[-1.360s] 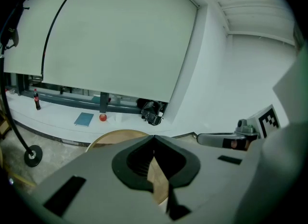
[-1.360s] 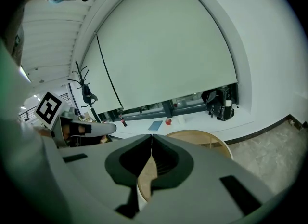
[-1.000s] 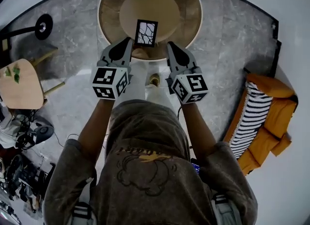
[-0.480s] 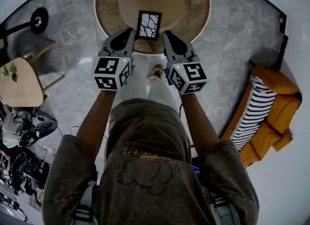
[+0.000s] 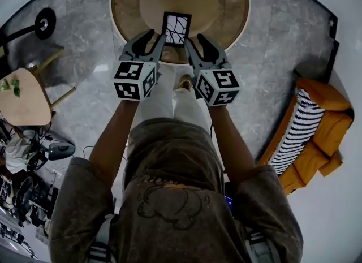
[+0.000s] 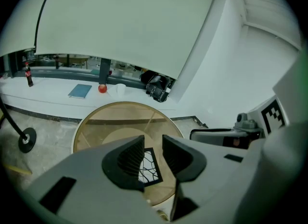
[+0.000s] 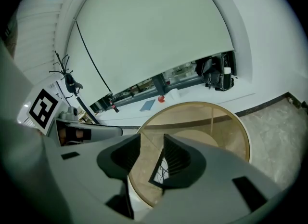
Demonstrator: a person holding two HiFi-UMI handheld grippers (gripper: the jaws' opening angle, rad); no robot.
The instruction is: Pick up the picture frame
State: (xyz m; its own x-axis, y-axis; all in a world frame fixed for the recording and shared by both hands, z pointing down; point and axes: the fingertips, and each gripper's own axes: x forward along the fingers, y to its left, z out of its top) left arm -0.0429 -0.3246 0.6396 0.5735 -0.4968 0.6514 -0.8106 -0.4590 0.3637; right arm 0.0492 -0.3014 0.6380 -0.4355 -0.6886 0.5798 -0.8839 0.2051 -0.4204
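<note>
The picture frame point(image 5: 176, 29), black-edged with a white sheet of black branching lines, rests on the near part of the round wood-and-glass table point(image 5: 229, 1). My left gripper point(image 5: 151, 37) sits just left of the frame and my right gripper point(image 5: 196, 40) just right of it, both over the table's near rim. Both pairs of jaws are opening, with nothing pressed between the pads. In the left gripper view the frame point(image 6: 150, 166) shows through the gap of the left gripper point(image 6: 153, 151). In the right gripper view the frame point(image 7: 162, 171) lies beyond the right gripper point(image 7: 151, 156).
An orange seat with a striped cushion point(image 5: 308, 137) stands to the right. At the left are a small wooden side table point(image 5: 22, 98) and a lamp base point(image 5: 45, 24). A ledge behind the table holds a bottle point(image 6: 29, 75), a red ball point(image 6: 102, 88) and a cup.
Both grippers have sunk toward the table's near edge and closed in beside the frame. Their jaws, together a second ago, now stand apart.
</note>
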